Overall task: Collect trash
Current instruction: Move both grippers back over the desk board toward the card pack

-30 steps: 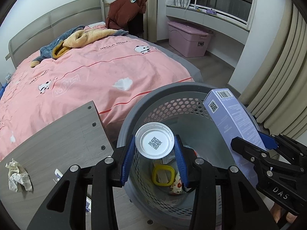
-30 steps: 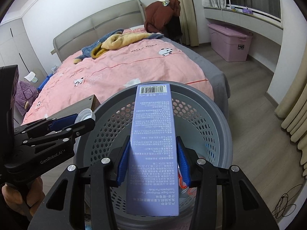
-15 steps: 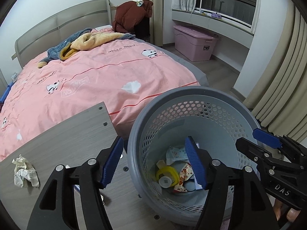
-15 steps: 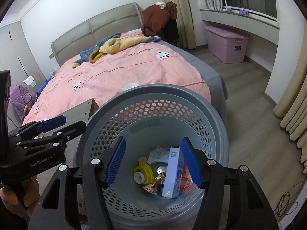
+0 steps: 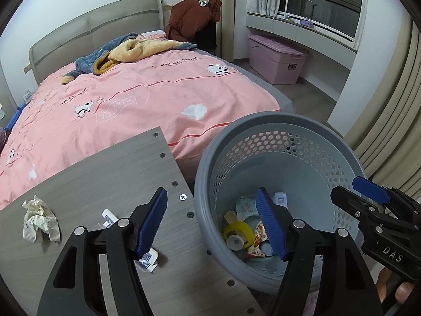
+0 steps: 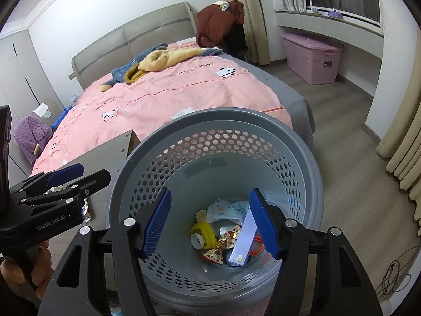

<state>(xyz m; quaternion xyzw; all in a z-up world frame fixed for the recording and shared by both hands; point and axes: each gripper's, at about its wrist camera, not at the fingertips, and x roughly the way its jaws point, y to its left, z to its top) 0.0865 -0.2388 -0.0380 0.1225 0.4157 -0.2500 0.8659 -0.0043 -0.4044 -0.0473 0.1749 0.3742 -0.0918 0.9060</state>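
Note:
A grey perforated basket (image 5: 263,126) (image 6: 218,118) stands beside a grey wooden tabletop (image 5: 100,173). In it lie a purple box (image 6: 244,239), a yellow cup (image 5: 238,233) (image 6: 201,235) and wrappers. My left gripper (image 5: 210,223) is open and empty, straddling the table edge and the basket rim. My right gripper (image 6: 209,223) is open and empty over the basket's mouth. On the table lie a crumpled tissue (image 5: 39,217) and a small white packet (image 5: 147,259), partly hidden behind my left finger.
A bed with a pink cover (image 5: 131,100) lies just behind the table and basket. A pink storage box (image 5: 276,62) stands under the window. Curtains (image 5: 389,121) hang at the right. Cables (image 6: 394,276) lie on the wooden floor.
Both grippers opened: the cup and the purple box dropped into the basket. My left gripper then swung left, so the tabletop now fills more of its view.

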